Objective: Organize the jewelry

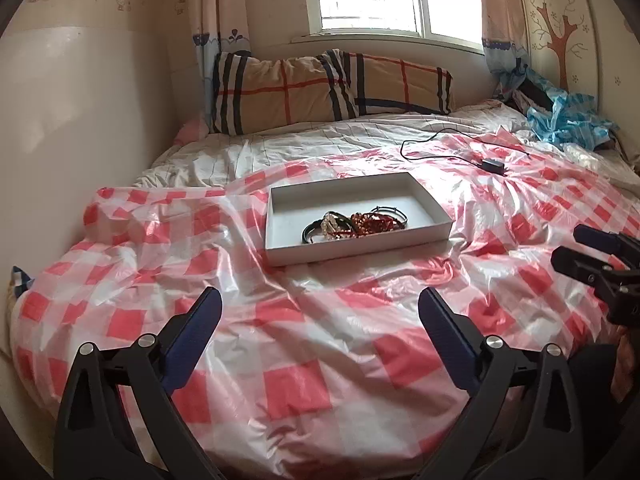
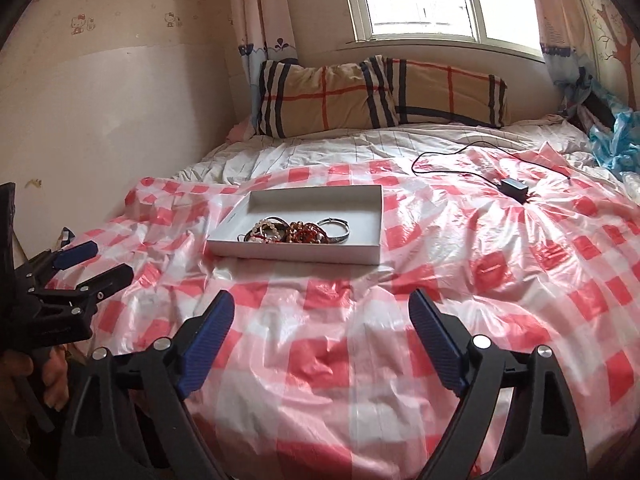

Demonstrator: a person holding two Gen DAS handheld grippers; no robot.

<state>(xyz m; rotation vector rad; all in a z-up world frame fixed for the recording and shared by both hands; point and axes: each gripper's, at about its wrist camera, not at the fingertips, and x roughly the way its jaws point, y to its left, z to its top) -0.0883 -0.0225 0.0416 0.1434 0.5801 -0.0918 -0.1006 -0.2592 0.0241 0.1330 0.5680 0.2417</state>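
Both grippers, left gripper (image 1: pixel 320 312) and right gripper (image 2: pixel 322 318), hang wide open and empty near the bed's (image 1: pixel 320 380) front edge. Mid-bed, the white tray (image 1: pixel 432 210) holds tangled bracelets (image 1: pixel 354 226) toward its near side, long axis across the bed. I'd pick one loop from above, not the clump.

Ahead of the left gripper (image 1: pixel 320 304), toward twelve o'clock, bare checked plastic sheet (image 1: pixel 320 360) runs unbroken to the white tray (image 1: pixel 356 254) (its low walls the only rim to clear). At one o'clock beyond it lie a black adapter (image 1: pixel 493 165) and its cord (image 1: pixel 424 142). The right gripper (image 1: pixel 564 248) juts in at three o'clock.
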